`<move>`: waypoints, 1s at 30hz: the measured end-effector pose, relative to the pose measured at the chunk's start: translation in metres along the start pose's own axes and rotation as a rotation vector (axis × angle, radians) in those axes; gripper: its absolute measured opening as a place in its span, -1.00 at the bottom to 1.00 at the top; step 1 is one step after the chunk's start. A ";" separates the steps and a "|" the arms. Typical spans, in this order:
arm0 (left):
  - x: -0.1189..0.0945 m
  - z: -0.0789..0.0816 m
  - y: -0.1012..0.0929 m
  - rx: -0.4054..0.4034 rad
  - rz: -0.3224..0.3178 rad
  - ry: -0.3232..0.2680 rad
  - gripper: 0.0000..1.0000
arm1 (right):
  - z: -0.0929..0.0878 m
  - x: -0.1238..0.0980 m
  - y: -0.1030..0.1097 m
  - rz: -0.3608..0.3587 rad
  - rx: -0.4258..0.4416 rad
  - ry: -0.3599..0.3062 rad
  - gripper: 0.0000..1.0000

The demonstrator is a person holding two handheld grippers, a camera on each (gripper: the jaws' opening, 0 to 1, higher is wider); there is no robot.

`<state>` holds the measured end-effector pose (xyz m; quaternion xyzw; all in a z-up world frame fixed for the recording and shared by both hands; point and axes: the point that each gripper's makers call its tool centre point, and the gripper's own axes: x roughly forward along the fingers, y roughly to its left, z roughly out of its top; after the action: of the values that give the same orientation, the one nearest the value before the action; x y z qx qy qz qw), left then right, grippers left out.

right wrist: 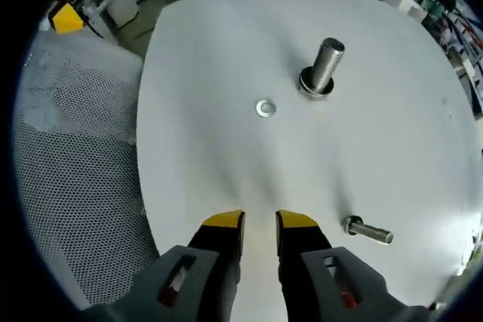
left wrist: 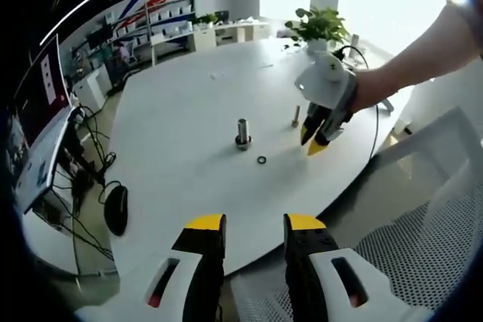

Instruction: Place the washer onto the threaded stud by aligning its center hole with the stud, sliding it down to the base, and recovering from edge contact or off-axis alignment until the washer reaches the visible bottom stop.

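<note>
Washer (right wrist: pixel 265 108) lies flat on the white tabletop (right wrist: pixel 392 156), just beside the upright threaded stud (right wrist: pixel 324 65) near the table's middle, not yet on it. A second, smaller bolt (right wrist: pixel 367 231) stands nearer the table's edge, close to the right gripper (right wrist: pixel 259 224). That gripper hovers over the tabletop, its yellow-tipped jaws parted by a narrow gap and holding nothing. The left gripper (left wrist: pixel 253 225) hangs back off the table's near edge, jaws spread and empty. The thin washer likely gives the jaws little to pinch, so a grasp may skid it across the smooth top or flip it. Once carried, a tilted washer could catch on the stud's top edge or threads and jam short of the base.
</note>
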<state>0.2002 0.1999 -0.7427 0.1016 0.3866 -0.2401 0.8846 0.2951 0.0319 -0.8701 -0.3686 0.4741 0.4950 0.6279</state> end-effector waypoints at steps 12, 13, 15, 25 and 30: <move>0.001 0.000 0.001 -0.010 -0.007 0.000 -0.45 | 0.020 0.010 -0.011 -0.009 -0.008 -0.027 -0.51; 0.001 0.000 0.000 -0.011 -0.008 0.001 -0.45 | 0.020 0.013 -0.013 -0.009 -0.010 -0.027 -0.50; 0.002 -0.002 -0.001 -0.005 -0.010 0.010 -0.45 | 0.021 0.015 -0.014 -0.009 -0.010 -0.032 -0.49; 0.003 0.001 -0.002 -0.018 -0.029 0.001 -0.45 | 0.034 0.019 -0.020 -0.012 0.003 -0.085 -0.49; 0.003 0.003 -0.002 -0.014 -0.034 -0.008 -0.45 | 0.036 0.020 -0.022 -0.003 0.017 -0.134 -0.49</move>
<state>0.2027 0.1958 -0.7426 0.0877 0.3864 -0.2528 0.8827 0.3264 0.0660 -0.8791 -0.3298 0.4346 0.5135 0.6624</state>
